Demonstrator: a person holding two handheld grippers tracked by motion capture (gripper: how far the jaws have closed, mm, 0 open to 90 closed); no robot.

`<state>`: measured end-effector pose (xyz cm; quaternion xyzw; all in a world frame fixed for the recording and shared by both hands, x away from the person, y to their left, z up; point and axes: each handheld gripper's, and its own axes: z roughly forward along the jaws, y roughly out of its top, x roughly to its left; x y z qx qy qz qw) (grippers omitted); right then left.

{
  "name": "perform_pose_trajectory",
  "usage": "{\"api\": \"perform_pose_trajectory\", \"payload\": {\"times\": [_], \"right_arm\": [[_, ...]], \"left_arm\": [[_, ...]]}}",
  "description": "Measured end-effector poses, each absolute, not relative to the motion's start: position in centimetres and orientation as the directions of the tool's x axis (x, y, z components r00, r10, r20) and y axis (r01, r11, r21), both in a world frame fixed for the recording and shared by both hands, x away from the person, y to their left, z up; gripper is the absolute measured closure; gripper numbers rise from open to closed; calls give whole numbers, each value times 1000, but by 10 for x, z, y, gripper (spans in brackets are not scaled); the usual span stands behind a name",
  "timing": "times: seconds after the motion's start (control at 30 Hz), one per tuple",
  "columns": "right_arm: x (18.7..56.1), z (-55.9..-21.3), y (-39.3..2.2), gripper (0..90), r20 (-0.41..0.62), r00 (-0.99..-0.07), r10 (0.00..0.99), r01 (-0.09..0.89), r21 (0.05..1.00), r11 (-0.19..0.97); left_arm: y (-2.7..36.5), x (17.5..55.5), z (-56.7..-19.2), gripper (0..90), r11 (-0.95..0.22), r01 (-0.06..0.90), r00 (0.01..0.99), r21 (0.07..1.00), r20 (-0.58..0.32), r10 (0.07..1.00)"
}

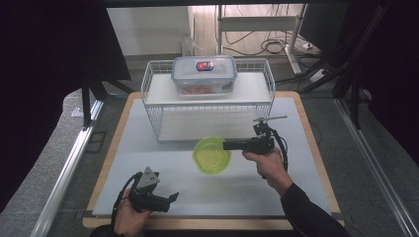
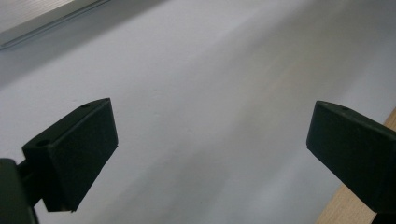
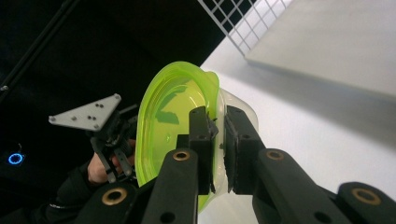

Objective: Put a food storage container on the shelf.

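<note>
The right claw (image 3: 218,140) was clamped on the rim of a lime-green lidded container (image 1: 211,155), held above the white surface (image 1: 276,192) just in front of the wire rack (image 1: 153,106). The left claw (image 2: 210,154) gaped wide and empty at the near left.

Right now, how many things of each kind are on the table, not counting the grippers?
Green-lidded containers: 1
Blue-lidded storage boxes: 1
White wire racks: 1
Total: 3
</note>
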<state>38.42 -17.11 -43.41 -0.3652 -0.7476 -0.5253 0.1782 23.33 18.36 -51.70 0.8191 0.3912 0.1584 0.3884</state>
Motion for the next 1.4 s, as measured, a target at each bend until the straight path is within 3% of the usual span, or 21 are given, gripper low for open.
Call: {"api": "perform_pose_trajectory", "payload": {"times": [1.4], "right_arm": [[417, -338, -172, 827, 630, -698, 340, 690, 719, 84]], "left_arm": [[183, 234, -520, 18, -399, 519, 645, 756, -40, 763]]}}
